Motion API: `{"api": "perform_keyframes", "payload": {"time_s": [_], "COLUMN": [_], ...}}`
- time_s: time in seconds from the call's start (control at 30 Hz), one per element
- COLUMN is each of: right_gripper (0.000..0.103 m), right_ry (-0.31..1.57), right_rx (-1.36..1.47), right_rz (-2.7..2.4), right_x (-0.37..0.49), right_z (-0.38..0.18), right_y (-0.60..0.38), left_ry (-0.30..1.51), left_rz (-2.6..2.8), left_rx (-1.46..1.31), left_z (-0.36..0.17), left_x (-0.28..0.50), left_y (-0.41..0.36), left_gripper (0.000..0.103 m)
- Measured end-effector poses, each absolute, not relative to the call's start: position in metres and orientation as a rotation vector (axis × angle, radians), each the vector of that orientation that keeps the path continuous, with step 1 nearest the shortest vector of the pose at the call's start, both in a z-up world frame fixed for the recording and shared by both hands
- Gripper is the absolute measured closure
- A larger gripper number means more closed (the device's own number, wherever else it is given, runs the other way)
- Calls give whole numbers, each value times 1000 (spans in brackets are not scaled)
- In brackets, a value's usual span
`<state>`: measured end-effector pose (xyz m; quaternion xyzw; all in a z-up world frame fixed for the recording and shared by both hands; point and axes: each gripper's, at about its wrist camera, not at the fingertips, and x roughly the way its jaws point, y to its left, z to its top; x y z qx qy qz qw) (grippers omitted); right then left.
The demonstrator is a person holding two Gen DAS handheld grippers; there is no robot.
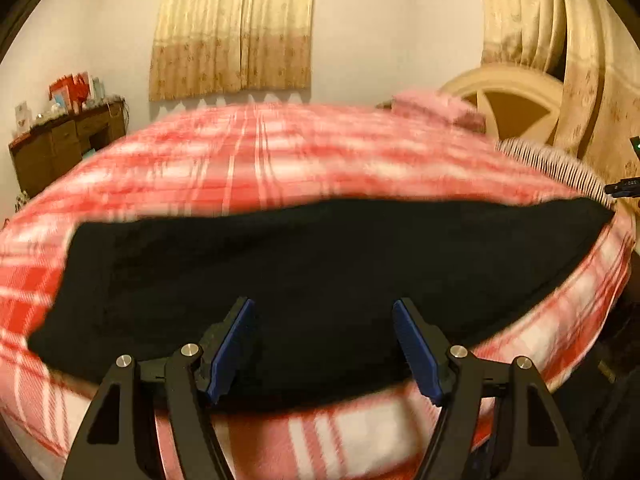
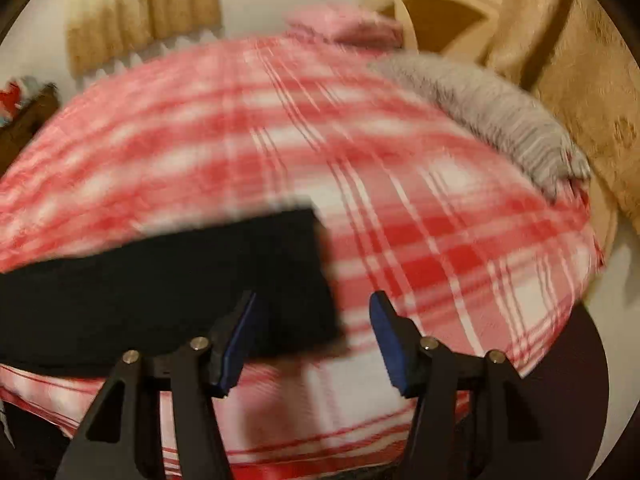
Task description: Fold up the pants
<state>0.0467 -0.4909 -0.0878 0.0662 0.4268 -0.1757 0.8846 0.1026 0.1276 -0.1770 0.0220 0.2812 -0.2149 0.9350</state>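
— Where lie the black fabric pants (image 1: pixel 304 276)?

— Spread flat as a long dark band across the red-and-white plaid blanket (image 1: pixel 256 160) covering the bed, running from the left side to the right edge near a striped grey-and-white cloth (image 1: pixel 552 164).

— And the left gripper (image 1: pixel 323 344)?

— Hovering above the near edge of the pants, blue-padded fingers (image 1: pixel 234 348) spread wide apart. Dark fabric visible in the gap between the pads, yet neither pad pressing on it. Released, gripping nothing.

— The right gripper (image 2: pixel 312 340)?

— Also parted, nothing clenched. Seen from the right wrist, the squared-off end of the pants (image 2: pixel 192 284) lying under and just behind the left-hand blue pad (image 2: pixel 236 348). The corner of the fabric reaching only partway into the gap; plaid blanket (image 2: pixel 440 248) under the right-hand pad. Contact between pad and cloth hard to judge, given the blur.

— Anything else on the bed?

— A fuzzy grey fringed throw (image 2: pixel 492 116) at the far right edge, and a pink folded cloth (image 2: pixel 344 24) at the far end by the cream-coloured arched headboard (image 2: pixel 436 4).

— Beyond the bed?

— Beige patterned curtains (image 1: pixel 232 28) on the wall, and a brown wooden dresser (image 1: pixel 64 148) at the left.
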Motion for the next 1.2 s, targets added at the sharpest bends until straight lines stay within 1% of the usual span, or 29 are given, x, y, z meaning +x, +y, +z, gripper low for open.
{"api": "perform_keyframes", "payload": {"time_s": [0.13, 0.23, 0.3, 0.33, 0.4, 0.43, 0.5, 0.57, 0.6, 0.63, 0.7, 0.83, 1.03, 1.1, 1.17, 1.2], "right_gripper": [41, 41, 41, 42, 49, 51, 52, 52, 53, 53, 59, 59, 60, 68, 73, 78], "right_ry": [840, 841, 850, 858, 878, 891, 942, 1024, 1060, 1098, 1157, 1261, 1350, 1392, 1430, 1434], "right_rx": [66, 27, 79, 114, 161, 176, 246, 334, 369, 385, 386, 465, 519, 541, 563, 570], "right_rz": [-182, 30, 174, 234, 335, 387, 502, 590, 614, 630, 641, 695, 774, 788, 808, 810], "right_x": [83, 123, 152, 162, 187, 202, 231, 258, 268, 280, 298, 321, 338, 341, 344, 345], "right_z": [-55, -51, -55, -60, -71, -78, -97, -116, -126, -137, -152, -178, -189, -197, -205, -205], "right_y": [-427, -363, -324, -309, -272, -253, -219, -193, -182, -167, -140, -113, -83, -77, -70, -70], "left_ry": [540, 549, 563, 580, 659, 684, 659, 670, 678, 687, 681, 666, 652, 652, 652, 652], "left_rz": [-449, -488, -495, -500, -532, -540, -532, -537, -553, -574, -583, -590, -592, -595, -603, -605], "left_rx": [52, 21, 50, 70, 102, 112, 161, 170, 150, 139, 169, 174, 176, 181, 180, 178], "left_z": [-163, -164, -171, -177, -194, -200, -207, -210, -209, -209, -210, -213, -214, -214, -214, -213], "left_x": [117, 125, 128, 128, 131, 130, 119, 116, 116, 116, 112, 107, 101, 102, 101, 102], "left_y": [114, 106, 95, 89, 81, 79, 75, 75, 76, 78, 77, 76, 76, 75, 75, 76], "left_gripper": [30, 30, 30, 30, 30, 30, 29, 27, 23, 22, 21, 20, 18, 18, 18, 18]}}
